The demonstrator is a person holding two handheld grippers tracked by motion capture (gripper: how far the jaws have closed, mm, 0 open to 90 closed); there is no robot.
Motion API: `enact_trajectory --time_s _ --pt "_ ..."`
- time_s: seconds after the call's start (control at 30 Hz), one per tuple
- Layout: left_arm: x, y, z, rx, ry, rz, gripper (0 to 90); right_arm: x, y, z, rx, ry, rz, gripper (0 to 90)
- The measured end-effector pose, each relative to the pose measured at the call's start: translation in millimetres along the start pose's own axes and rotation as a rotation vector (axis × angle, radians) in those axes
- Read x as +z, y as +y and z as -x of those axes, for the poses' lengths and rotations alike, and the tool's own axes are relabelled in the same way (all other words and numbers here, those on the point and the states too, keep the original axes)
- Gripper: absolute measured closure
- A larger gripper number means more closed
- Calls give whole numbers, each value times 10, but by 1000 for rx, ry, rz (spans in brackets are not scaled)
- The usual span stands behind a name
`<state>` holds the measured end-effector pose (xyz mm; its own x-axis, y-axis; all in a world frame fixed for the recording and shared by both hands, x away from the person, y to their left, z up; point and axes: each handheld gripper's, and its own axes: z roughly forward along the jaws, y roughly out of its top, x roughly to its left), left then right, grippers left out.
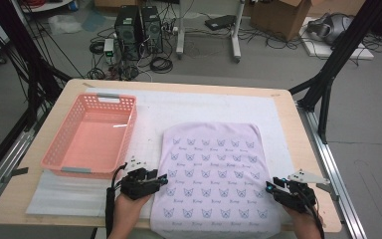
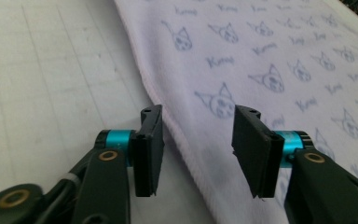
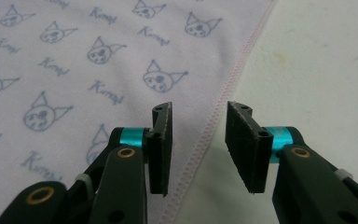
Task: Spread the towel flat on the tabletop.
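Even, bright lighting; gripper views blur close up.

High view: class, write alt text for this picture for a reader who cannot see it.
A pale cloth printed with small cat faces lies flat on a wooden table, with a person's left gripper at its left edge and right gripper at its right edge, jaws open. An empty pink basket sits to the left.

Pale lilac cloth (image 1: 212,174) printed with blue cat faces lies flat; left gripper (image 1: 163,179) and right gripper (image 1: 270,186) straddle its side hems
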<state>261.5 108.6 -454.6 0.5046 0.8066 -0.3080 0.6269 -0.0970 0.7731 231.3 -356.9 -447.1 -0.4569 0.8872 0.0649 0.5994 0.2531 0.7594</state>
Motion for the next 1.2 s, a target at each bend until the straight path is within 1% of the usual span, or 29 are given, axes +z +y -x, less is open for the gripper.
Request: enact_trajectory --time_s 0.03,0.07,0.1,0.13,0.2,0.3,0.33,0.37,0.4,0.43,0.53,0.57,0.67,0.7,0.73,0.8,0.83,0.87,0.93,1.0,1.07,1.13,1.17,1.2 --pt "12 2 19 21 26 -6 620 26 -1 4 3 6 -9 668" --pt "16 2 34 26 53 -9 711 24 -2 6 -3 1 -7 754" --pt "14 5 29 30 52 -18 835 17 6 29 0 25 -15 863" --pt "4 2 18 24 46 -21 849 10 9 46 5 43 -22 874" --pt "-53 -29 13 18 33 -28 858 -25 1 63 3 54 -37 883" --pt "-141 -118 -6 15 -8 -20 853 -115 -48 85 -3 72 -57 884" --pt "-154 -121 -13 20 -21 -20 837 -141 -65 96 8 85 -66 883" --pt "-156 -109 -14 27 -36 -22 781 -151 -77 109 19 102 -66 866" --pt "-147 -88 -17 37 -39 -14 683 -161 -78 117 13 102 -64 785" --pt "-130 -54 -25 50 -36 -5 579 -162 -67 125 9 81 -56 705" --pt "-43 94 -72 58 -64 31 529 -139 12 191 18 68 -18 662" --pt "-17 144 -89 65 -67 37 528 -123 40 200 25 70 -7 653" --pt "58 284 -154 93 -65 79 530 -62 117 204 3 66 19 633" --pt "80 332 -177 113 -56 95 531 -42 141 207 -6 67 26 630" --pt "107 373 -193 119 -48 116 538 -24 162 206 -4 67 32 626" --pt "172 476 -225 132 -54 112 570 9 197 219 -8 70 39 619" --pt "212 514 -233 134 -54 125 579 25 211 224 -13 72 43 616" --pt "255 555 -247 138 -50 126 588 41 220 229 -15 73 43 611" --pt "339 640 -284 129 -41 114 604 66 232 225 -19 77 36 607" --pt "409 707 -317 127 -25 123 610 82 237 211 -29 81 31 606" --pt "475 780 -342 118 -9 113 618 95 244 203 -40 83 30 606" --pt "534 844 -353 114 13 119 618 103 254 198 -39 86 29 606" --pt "567 876 -363 112 18 112 617 106 258 200 -40 87 28 606" --pt "603 907 -374 100 17 99 611 111 261 203 -41 88 27 606"
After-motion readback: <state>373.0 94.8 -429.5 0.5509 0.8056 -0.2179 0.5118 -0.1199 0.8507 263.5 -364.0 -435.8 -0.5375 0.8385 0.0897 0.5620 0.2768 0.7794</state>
